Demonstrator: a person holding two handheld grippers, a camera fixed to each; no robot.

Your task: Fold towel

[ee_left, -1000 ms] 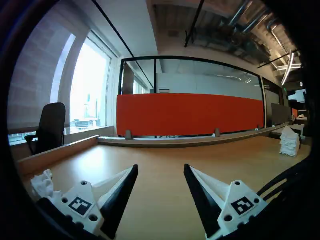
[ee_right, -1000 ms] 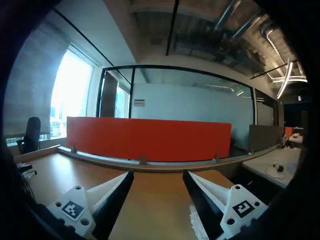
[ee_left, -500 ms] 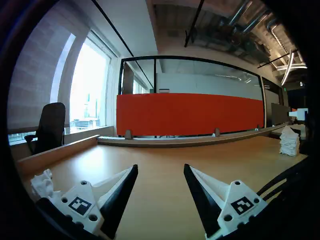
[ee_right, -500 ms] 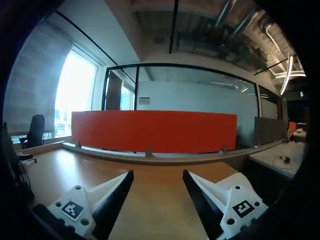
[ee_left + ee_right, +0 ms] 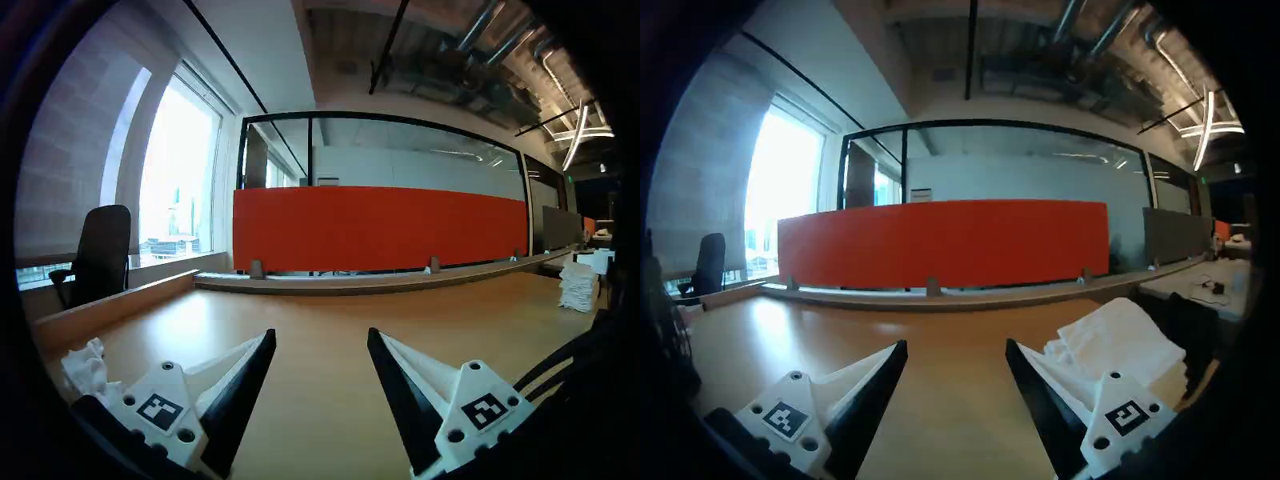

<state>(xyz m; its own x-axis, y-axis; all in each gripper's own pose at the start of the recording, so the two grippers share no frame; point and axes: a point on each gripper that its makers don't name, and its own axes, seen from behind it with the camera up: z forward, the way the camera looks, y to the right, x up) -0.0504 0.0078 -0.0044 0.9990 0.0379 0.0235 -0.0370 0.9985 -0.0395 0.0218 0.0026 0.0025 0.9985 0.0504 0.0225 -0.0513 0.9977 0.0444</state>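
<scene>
While both grippers sit low over the wooden desk [image 5: 336, 316], the left gripper [image 5: 318, 372] holds its jaws spread and empty, a crumpled towel [image 5: 82, 370] just beside its left finger; the right gripper [image 5: 954, 376], equally spread, has a stack of folded towels [image 5: 1120, 340] near its right finger. Picking up the crumpled towel looks next: pinch a corner, not the bunched middle, then spread it mid-desk, short of the orange partition [image 5: 376, 228].

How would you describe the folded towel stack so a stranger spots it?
Find the long wooden desk before the orange partition. In the left gripper view, the folded towel stack stands at its right end, neat and squared, unlike the crumpled white cloth at the left.
</scene>
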